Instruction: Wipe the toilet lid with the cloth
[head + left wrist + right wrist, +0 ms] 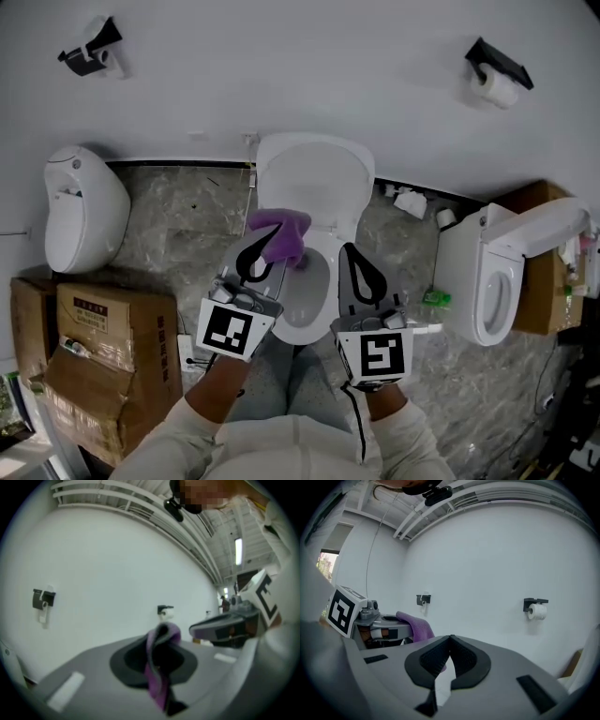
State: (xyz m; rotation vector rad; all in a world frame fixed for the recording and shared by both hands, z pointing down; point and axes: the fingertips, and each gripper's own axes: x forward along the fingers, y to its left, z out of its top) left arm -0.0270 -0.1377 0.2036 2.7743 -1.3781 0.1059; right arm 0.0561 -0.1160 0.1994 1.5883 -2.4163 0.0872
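A white toilet stands against the wall with its lid (314,178) raised upright and the seat (309,314) down below it. My left gripper (265,246) is shut on a purple cloth (281,234), which bunches over the seat's back left. In the left gripper view the cloth (159,667) hangs pinched between the jaws. My right gripper (361,272) hovers over the seat's right side, shut and empty; its own view shows the closed jaws (450,658) and the cloth (416,626) beside them.
A urinal (84,211) hangs at the left above cardboard boxes (89,366). A second toilet (497,272) stands at the right with bottles (412,202) on the floor between. A paper roll holder (497,75) and a bracket (89,52) are on the wall.
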